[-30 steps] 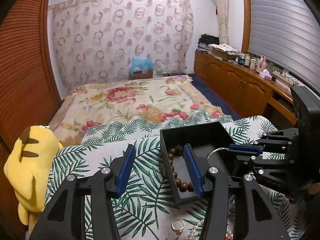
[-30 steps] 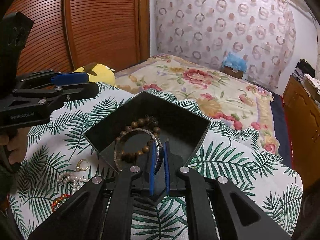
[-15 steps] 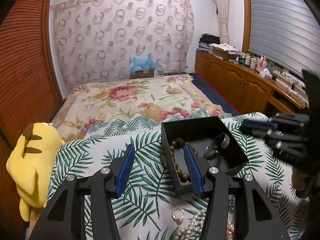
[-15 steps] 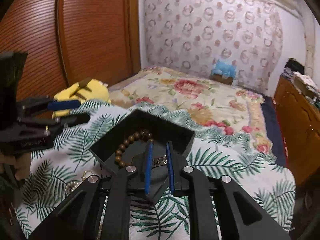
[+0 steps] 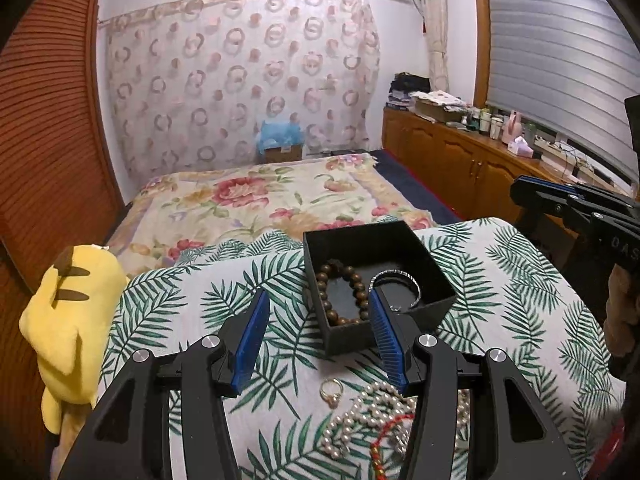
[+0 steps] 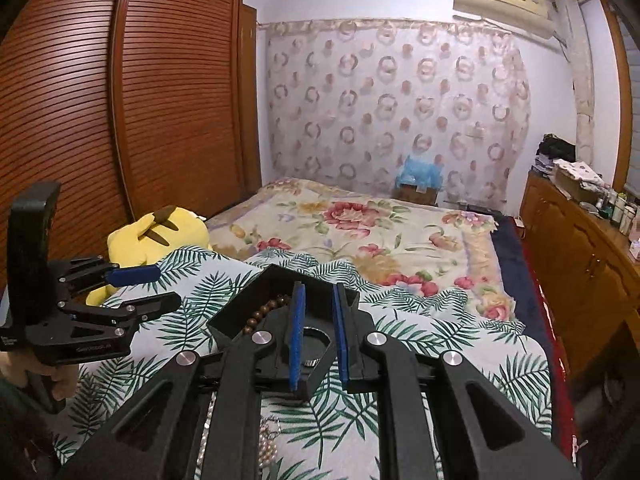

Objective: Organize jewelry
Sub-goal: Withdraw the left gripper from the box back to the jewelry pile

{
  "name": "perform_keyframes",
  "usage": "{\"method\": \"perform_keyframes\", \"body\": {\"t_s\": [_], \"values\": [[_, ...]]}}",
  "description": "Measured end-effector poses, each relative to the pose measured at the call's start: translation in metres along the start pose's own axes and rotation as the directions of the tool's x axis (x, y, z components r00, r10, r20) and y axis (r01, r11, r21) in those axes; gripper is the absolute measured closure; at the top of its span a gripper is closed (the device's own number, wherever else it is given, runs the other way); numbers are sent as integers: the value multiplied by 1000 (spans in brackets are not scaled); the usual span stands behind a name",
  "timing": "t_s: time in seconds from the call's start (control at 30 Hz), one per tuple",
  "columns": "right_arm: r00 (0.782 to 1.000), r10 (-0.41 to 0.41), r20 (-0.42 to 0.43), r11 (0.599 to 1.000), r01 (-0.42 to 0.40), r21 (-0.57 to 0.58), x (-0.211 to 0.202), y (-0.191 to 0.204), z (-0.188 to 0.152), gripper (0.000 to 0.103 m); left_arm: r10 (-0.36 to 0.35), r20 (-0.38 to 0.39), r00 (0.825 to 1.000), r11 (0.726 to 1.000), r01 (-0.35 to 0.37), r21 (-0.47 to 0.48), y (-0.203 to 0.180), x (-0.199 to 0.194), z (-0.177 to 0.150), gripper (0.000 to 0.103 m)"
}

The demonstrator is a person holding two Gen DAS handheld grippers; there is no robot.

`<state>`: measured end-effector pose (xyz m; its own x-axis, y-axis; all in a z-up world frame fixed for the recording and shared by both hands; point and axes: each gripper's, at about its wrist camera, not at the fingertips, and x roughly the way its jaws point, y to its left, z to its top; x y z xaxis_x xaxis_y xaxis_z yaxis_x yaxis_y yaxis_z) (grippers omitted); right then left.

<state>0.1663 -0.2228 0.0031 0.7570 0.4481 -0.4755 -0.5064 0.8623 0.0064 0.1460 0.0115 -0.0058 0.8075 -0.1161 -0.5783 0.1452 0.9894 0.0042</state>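
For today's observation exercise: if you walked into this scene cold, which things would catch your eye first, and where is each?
The open black box on the palm-leaf cloth draws the eye first, with a brown bead bracelet and a silver bangle lying inside. In front of it lie a gold ring and a pearl strand. A yellow plush toy sits at the cloth's left edge.

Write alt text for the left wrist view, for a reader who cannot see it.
An open black box on a palm-leaf cloth holds a wooden bead bracelet and a silver bangle. The empty left hand-held gripper frames it, with a gold ring and pearl strand lying loose below. The right hand-held gripper is at the right edge.
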Motion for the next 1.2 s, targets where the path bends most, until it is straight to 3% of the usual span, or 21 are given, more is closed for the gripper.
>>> {"method": "perform_keyframes", "body": {"t_s": [0.53,0.63,0.97,1.2], "values": [[1000,-15,5,1000,15,4,-42,18,-26,87,-9,-16,1000,1000,9,2,-12,-33,-31,54],[1000,-9,-10,1000,9,2,-43,20,-36,76,-10,-27,1000,1000,10,-1,-11,-36,-39,54],[985,38,-166,999,-36,19,-10,26,-93,75,-27,-143,989,1000,26,-9,-7,-17,-76,54],[964,71,-258,997,-69,19,15,35,-123,75,-89,-209,974,996,85,-32,-10,-3,-93,57]]}}
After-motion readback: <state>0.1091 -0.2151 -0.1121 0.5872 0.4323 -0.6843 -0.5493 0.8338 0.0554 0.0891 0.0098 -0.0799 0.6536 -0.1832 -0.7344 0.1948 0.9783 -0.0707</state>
